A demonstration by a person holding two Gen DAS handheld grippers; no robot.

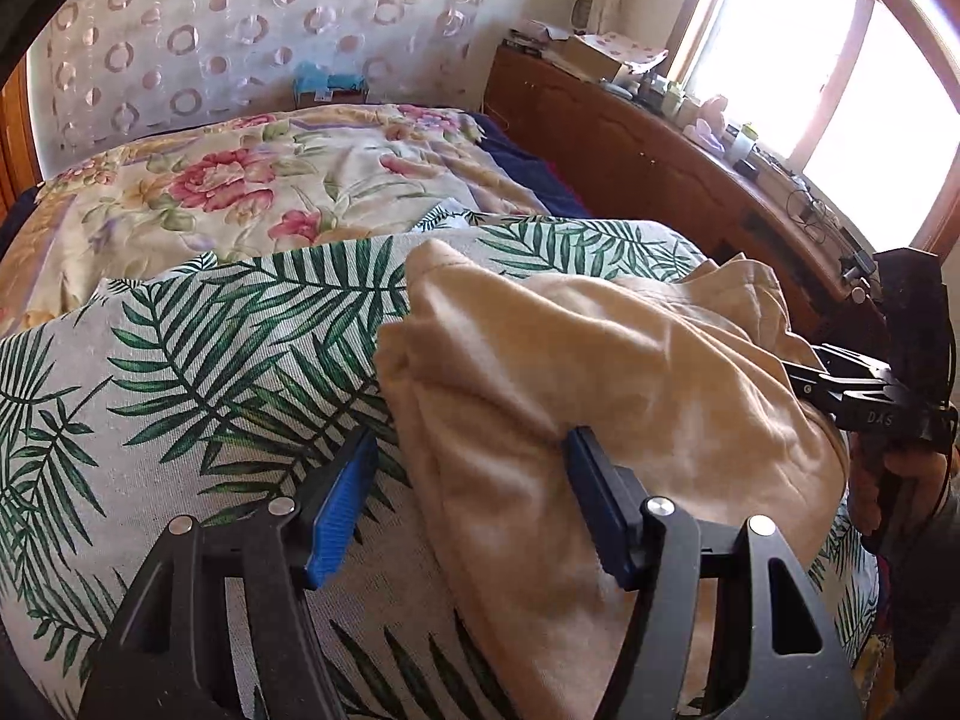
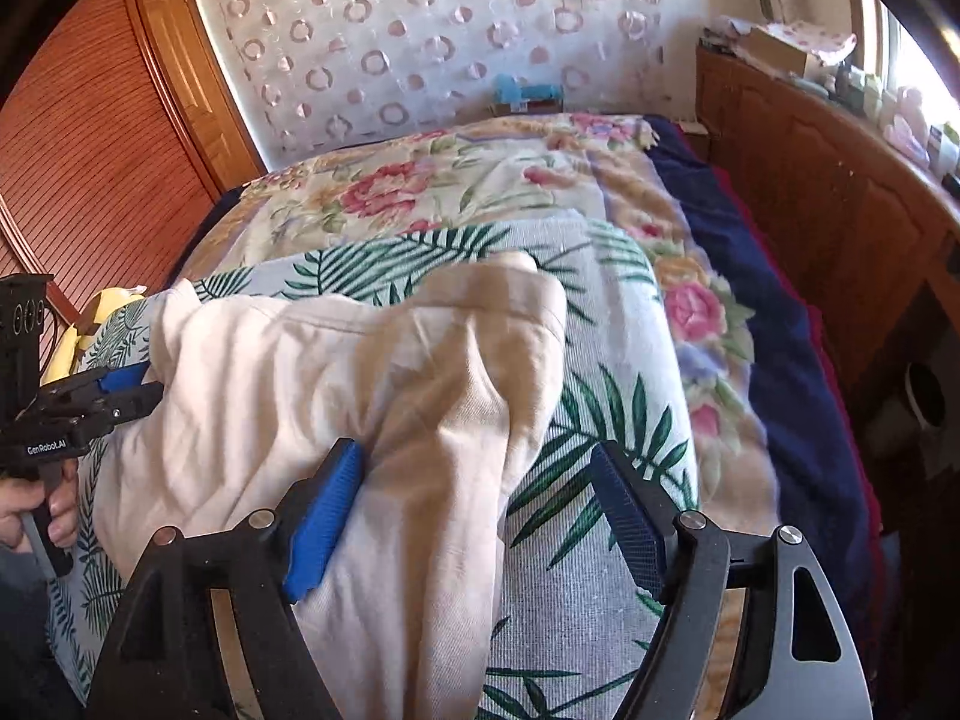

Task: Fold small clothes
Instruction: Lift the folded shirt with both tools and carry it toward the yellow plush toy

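A cream, soft garment (image 1: pixel 600 372) lies rumpled on a palm-leaf cloth (image 1: pixel 198 372) on the bed. My left gripper (image 1: pixel 471 480) is open, its blue pads astride the garment's left edge, with cloth between them. My right gripper (image 2: pixel 480 492) is open too, astride the garment's right edge (image 2: pixel 456 420). The garment (image 2: pixel 300 396) fills the middle of the right wrist view. Each gripper shows in the other's view, the right one (image 1: pixel 840 387) and the left one (image 2: pixel 120 387), both at the garment's sides.
A floral quilt (image 1: pixel 240 180) covers the far bed, with a dark blue blanket (image 2: pixel 750 300) along its right side. A wooden cabinet (image 1: pixel 630 144) with clutter stands at the right under a window. A wooden slatted door (image 2: pixel 90 138) is at the left.
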